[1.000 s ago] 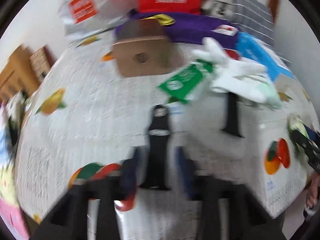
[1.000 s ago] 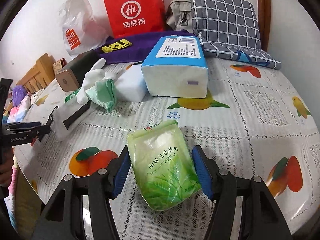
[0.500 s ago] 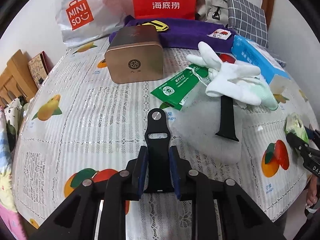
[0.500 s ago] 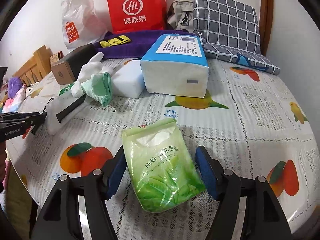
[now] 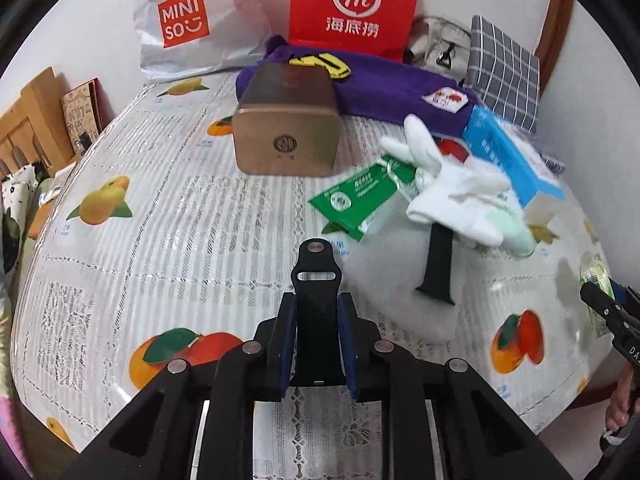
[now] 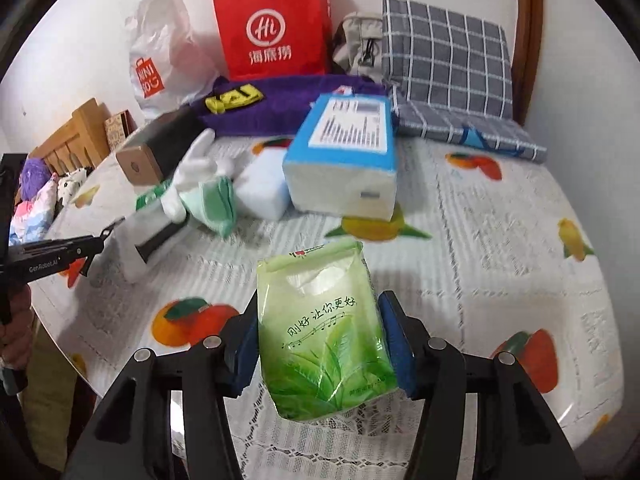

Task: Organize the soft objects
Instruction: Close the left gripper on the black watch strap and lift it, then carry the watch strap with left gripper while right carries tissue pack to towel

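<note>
My left gripper [image 5: 316, 304] is shut on a black watch strap piece [image 5: 316, 272], which sticks out forward above the fruit-print tablecloth [image 5: 160, 240]. A second black strap [image 5: 438, 264] lies to the right on a pale plastic pouch, below white gloves [image 5: 452, 188] and a mint cloth [image 5: 516, 232]. My right gripper [image 6: 320, 308] is closing on a green tissue pack [image 6: 324, 320]; both blue pads press its sides and the pack hangs a little off the table. A blue tissue pack [image 6: 344, 160] and a white sponge [image 6: 264, 188] lie beyond it.
A gold box [image 5: 286, 136] and a green packet [image 5: 356, 196] lie mid-table. At the back stand a red paper bag [image 6: 272, 32], a white shopping bag [image 5: 188, 24], a purple towel [image 6: 280, 108] and a checked cushion [image 6: 444, 60]. The table edge curves near both grippers.
The right jaws have narrowed onto the green tissue pack and raised it slightly off the cloth. The left view went from blurred to steady, with the strap still gripped.
</note>
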